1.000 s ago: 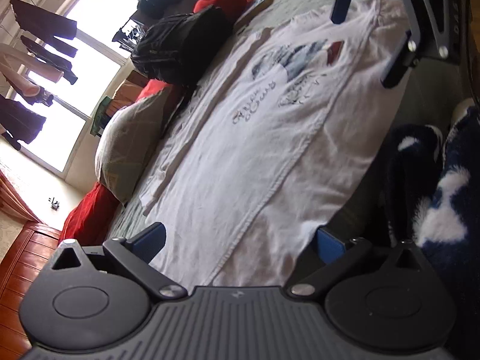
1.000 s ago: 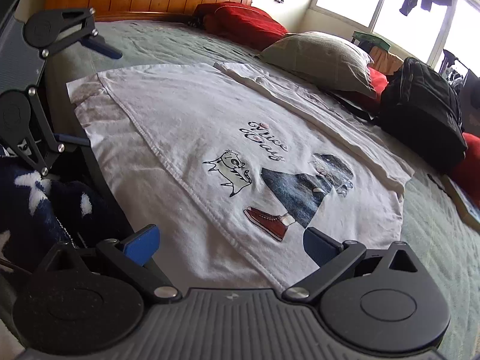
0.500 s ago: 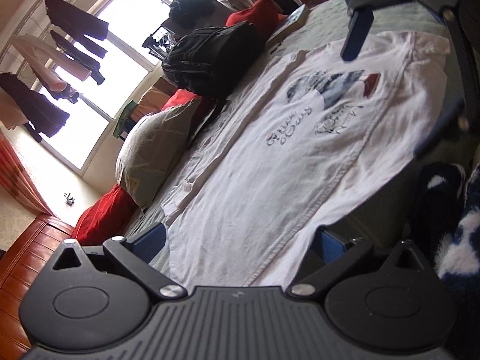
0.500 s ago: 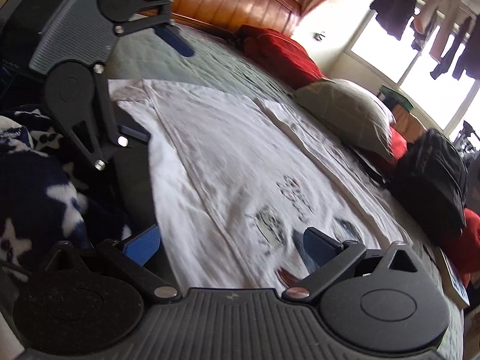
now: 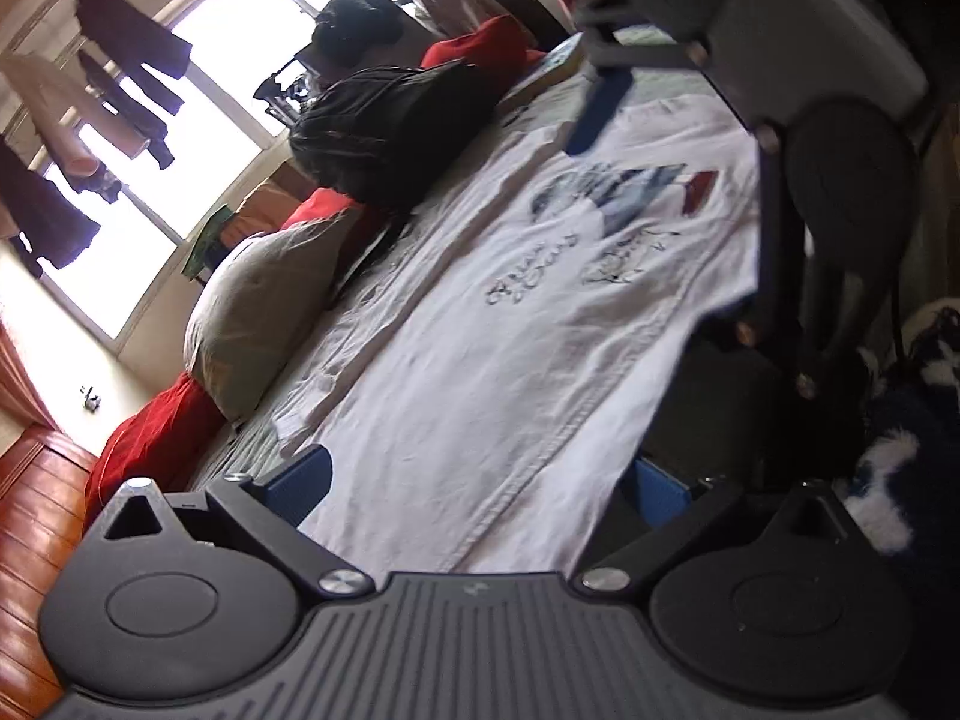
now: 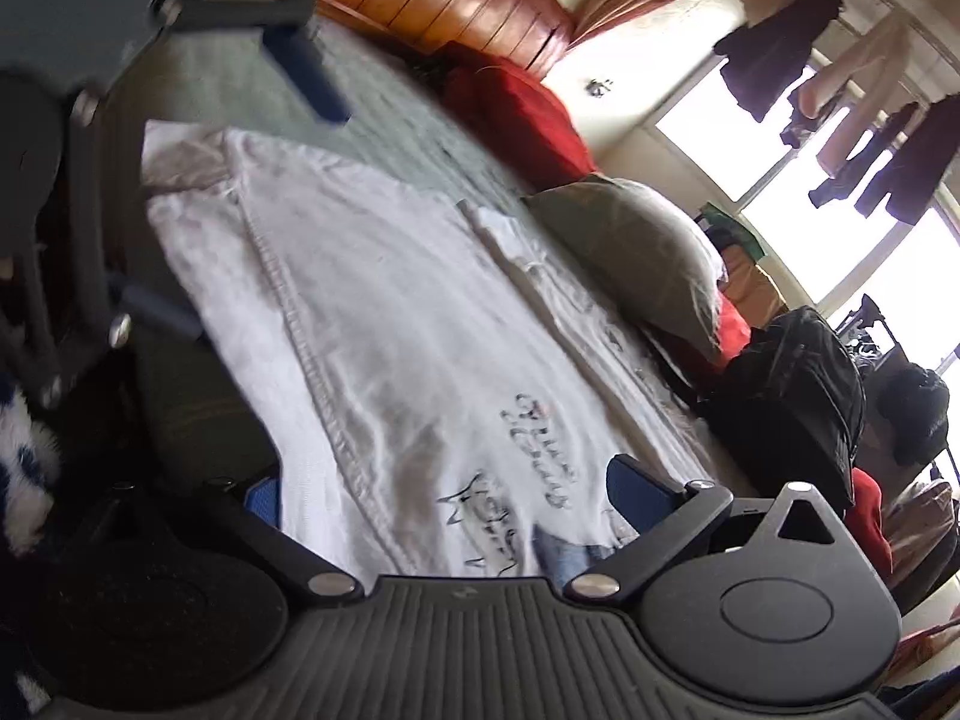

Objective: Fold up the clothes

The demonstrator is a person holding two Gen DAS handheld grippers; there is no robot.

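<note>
- The left gripper [image 5: 480, 483] has its jaws wide apart, one blue pad on each side of the near edge of the white T-shirt [image 5: 510, 324]; they grip nothing.
- The right gripper [image 6: 444, 495] is just as wide open, straddling the printed end of the same T-shirt [image 6: 390, 324]; nothing is clamped.
- Both tools are held low and tilted over the near side of the shirt, facing each other from its opposite ends.
- The T-shirt lies spread flat, print up, on the green bedspread [image 6: 384, 90].
- Beyond it a grey pillow [image 6: 642, 252] and a black backpack [image 6: 798, 396] sit along the far side.
- Farthest off, dark clothes [image 5: 126, 42] hang at the bright window.
</note>
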